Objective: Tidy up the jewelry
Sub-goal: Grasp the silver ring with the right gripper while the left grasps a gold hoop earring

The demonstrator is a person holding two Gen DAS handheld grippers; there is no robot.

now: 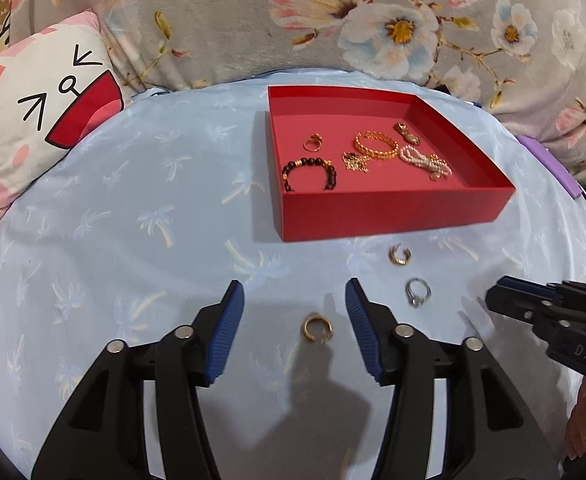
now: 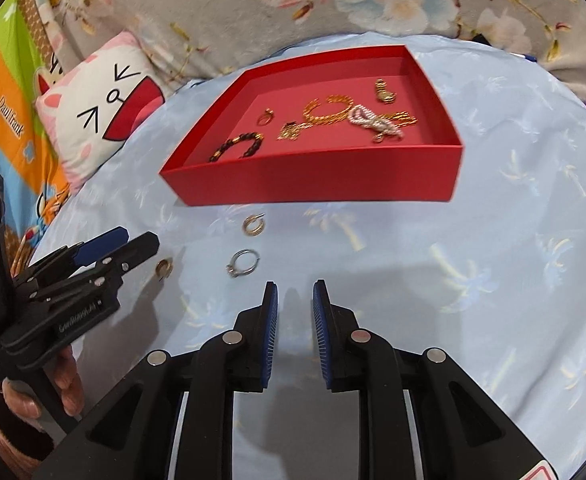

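left gripper: jaws wide apart, straddling gold ring on blue sheet. right gripper: narrow gap, holding nothing. red tray beyond. risk: thin ring slips flat under pads, or sheet bunches.

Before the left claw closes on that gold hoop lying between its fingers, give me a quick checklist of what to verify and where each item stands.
1. Left claw open wide enough: ok, fingers spread well apart.
2. Gold hoop lined up between the fingers: ok, it lies in the gap on the blue sheet.
3. Fingers down at sheet level: cannot tell from these views.
4. Right claw out of the way: ok, empty, nearly closed, off to the side.
5. Silver ring and second gold hoop clear of the grasp: ok, both lie outside the fingers.
6. Red tray has room for a drop: ok, bare floor at its left side.
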